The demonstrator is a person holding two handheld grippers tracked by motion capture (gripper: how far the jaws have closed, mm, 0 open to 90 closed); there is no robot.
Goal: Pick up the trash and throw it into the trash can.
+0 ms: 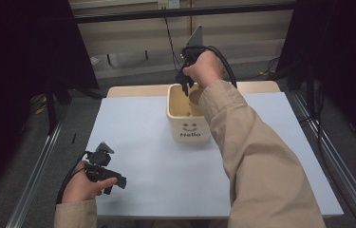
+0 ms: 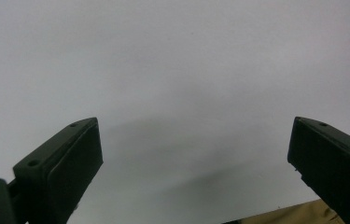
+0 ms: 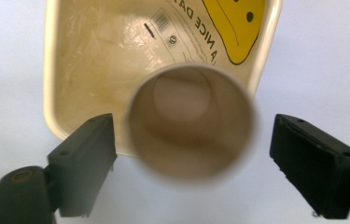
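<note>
Right gripper (image 3: 193, 154) fingers apart, cup (image 3: 192, 122) over bin (image 3: 51, 70).

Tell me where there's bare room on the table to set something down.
The blue mat is bare between the cream bin and the left gripper, and left of the bin. It's crowded at the bin, under the right gripper.

One cream plastic bin (image 1: 188, 127) printed "Hello" stands near the far edge of the counter (image 1: 142, 142). One brown paper cup (image 3: 192, 121) hangs over the bin's opening. Two tongs are in use: the left tongs (image 1: 114, 183) and the right tongs (image 1: 183, 84).
</note>
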